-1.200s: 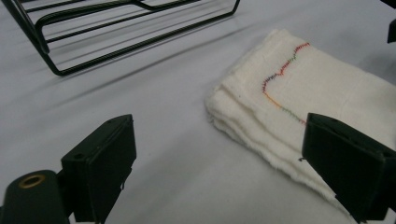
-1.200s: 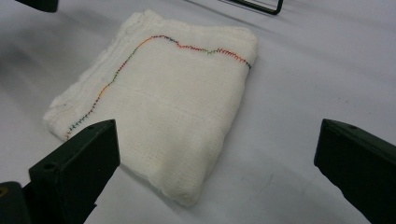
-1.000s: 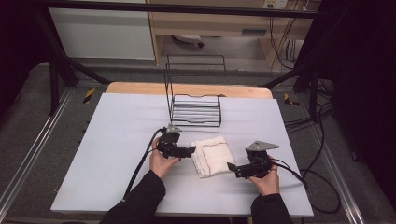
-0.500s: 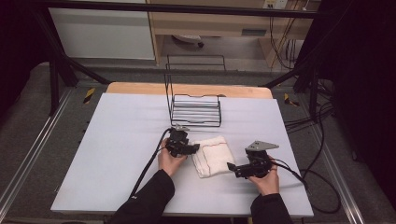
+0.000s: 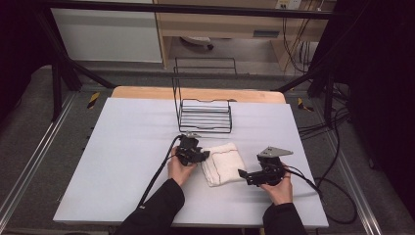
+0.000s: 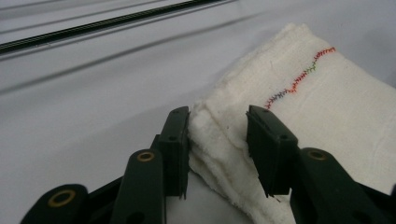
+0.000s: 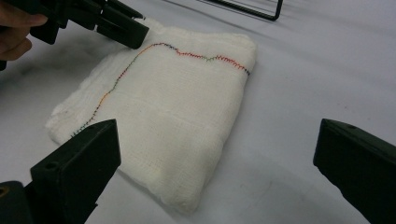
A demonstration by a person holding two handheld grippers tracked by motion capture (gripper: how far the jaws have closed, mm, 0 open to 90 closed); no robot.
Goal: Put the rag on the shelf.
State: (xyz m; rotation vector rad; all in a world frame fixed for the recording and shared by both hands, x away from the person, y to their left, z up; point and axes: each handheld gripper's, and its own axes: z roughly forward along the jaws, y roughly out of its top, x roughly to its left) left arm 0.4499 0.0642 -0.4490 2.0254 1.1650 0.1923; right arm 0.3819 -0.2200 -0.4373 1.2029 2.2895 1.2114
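Observation:
A folded white towel (image 5: 225,159) with a coloured stitch line lies on the pale table (image 5: 122,161). My left gripper (image 5: 203,155) is at the towel's left corner. In the left gripper view its jaws have just been closing and stand narrow (image 6: 217,126) astride the towel's edge (image 6: 327,93); one pad touches the edge and the cloth is not visibly pinched. My right gripper (image 5: 243,175) rests at the towel's right side. Its jaws are wide open (image 7: 215,163) with the near corner of the towel (image 7: 177,116) between them, untouched. The left gripper (image 7: 126,28) appears at the towel's far corner.
A black wire rack (image 5: 205,115) stands on the table just behind the towel; its base wire (image 6: 93,25) runs across the left gripper view. Black cables trail from both grippers towards the table's near edge. Metal frame rails run along both sides of the table.
My left gripper has edged right onto the towel's corner and its jaws have narrowed around the edge. The right gripper and the towel have stayed put.

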